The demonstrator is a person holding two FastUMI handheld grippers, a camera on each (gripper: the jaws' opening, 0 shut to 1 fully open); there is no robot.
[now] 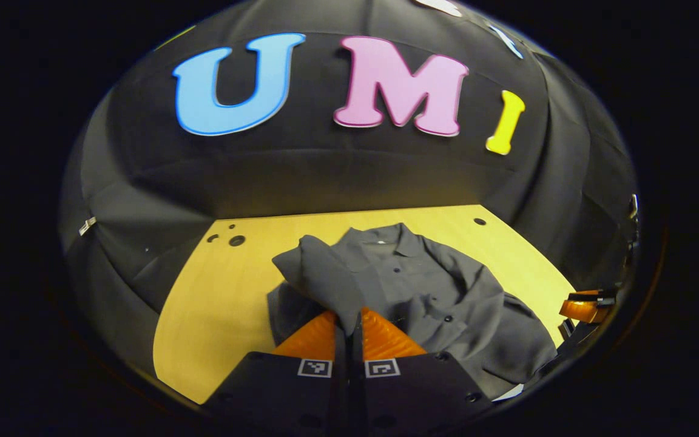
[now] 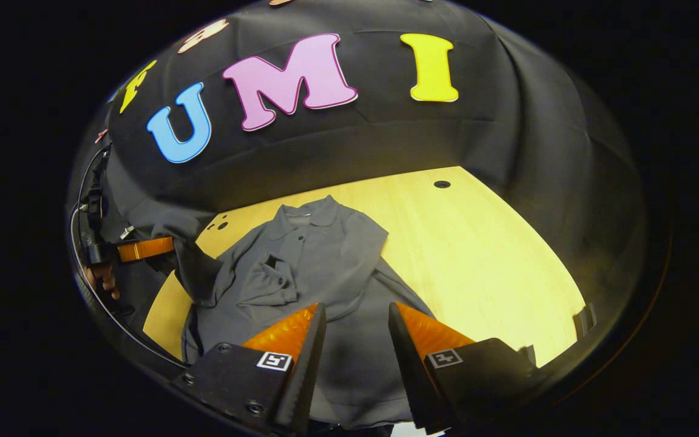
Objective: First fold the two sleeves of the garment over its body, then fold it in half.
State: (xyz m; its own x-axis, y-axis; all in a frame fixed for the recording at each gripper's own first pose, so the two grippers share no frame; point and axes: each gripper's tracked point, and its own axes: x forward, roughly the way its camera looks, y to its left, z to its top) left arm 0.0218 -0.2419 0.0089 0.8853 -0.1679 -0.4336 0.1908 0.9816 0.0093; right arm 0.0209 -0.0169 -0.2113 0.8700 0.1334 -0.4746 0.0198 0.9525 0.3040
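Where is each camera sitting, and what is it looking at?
Left gripper view: rides the left gripper, looks over the table at the shirt; its fingers pinch a sleeve.
Right gripper view: rides the right gripper, open above the shirt's hem; a hand shows far left.
Both share shirt and table.

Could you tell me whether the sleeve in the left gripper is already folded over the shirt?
Not yet: the left gripper holds the sleeve lifted above the shirt, not lying flat.
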